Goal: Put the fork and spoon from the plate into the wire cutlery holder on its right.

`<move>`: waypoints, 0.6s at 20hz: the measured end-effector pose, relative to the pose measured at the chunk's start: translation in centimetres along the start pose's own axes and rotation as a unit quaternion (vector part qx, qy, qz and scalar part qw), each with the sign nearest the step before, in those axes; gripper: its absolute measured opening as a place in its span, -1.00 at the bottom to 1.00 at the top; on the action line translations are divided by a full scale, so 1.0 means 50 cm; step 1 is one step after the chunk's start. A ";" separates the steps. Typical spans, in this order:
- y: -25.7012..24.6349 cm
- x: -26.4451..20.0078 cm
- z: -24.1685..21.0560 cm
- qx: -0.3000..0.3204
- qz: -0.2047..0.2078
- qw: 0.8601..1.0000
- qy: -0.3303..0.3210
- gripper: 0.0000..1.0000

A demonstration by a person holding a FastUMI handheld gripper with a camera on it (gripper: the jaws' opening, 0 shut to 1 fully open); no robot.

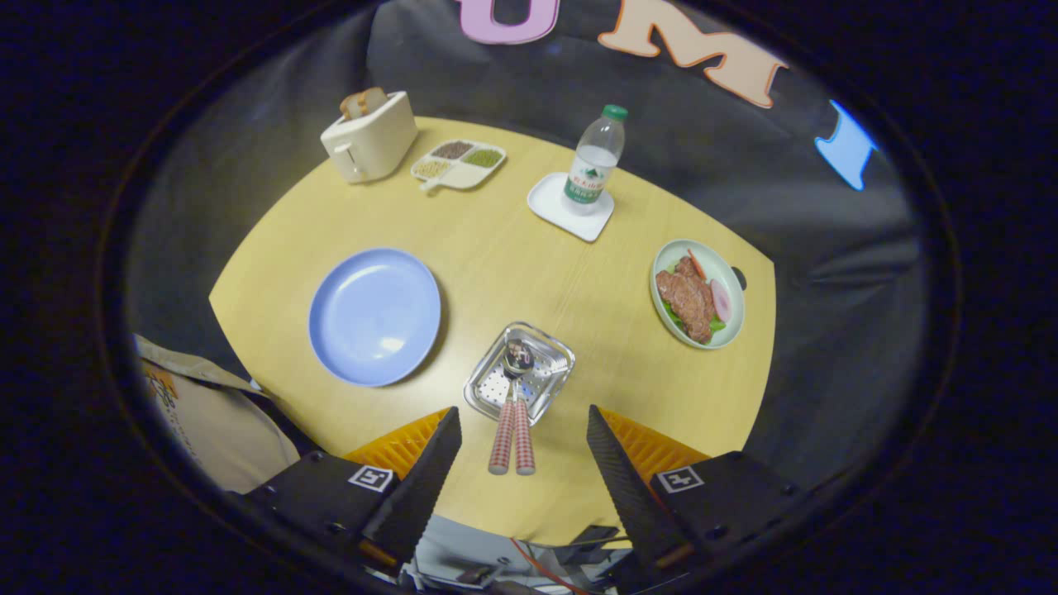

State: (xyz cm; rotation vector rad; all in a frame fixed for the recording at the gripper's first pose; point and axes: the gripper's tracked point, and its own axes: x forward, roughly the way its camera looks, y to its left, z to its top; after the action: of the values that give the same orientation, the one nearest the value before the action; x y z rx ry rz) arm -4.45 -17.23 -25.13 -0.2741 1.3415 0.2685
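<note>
One fork (552, 368), one spoon (517, 357), two plates (374, 316), one bottle (597, 159).

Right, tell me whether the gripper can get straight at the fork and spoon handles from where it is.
Probably yes. The gripper is open, and the two checked handles lie side by side between its fingers, sticking out over the metal tray's near edge, with nothing lying across them.

Fork (552, 368) and spoon (517, 388) lie in tray (488, 397), right of plate (374, 316)

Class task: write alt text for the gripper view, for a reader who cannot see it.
Open gripper above a yellow table, its fingers flanking the checked handles of a fork and spoon lying on a small metal tray. Beyond: blue plate, toaster, water bottle.
</note>
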 end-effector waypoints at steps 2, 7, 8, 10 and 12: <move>0.010 -0.026 0.015 0.039 -0.008 0.998 -0.057 0.98; 0.053 -0.124 0.065 0.112 -0.017 0.972 -0.205 0.98; 0.061 -0.145 0.074 0.124 -0.015 0.965 -0.231 0.98; 0.060 -0.186 0.093 0.144 -0.032 0.946 -0.288 0.98; 0.046 -0.240 0.115 0.155 -0.062 0.918 -0.361 0.97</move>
State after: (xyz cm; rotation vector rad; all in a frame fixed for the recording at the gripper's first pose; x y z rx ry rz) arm -2.48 -13.49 -12.29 0.0198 0.6128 0.0319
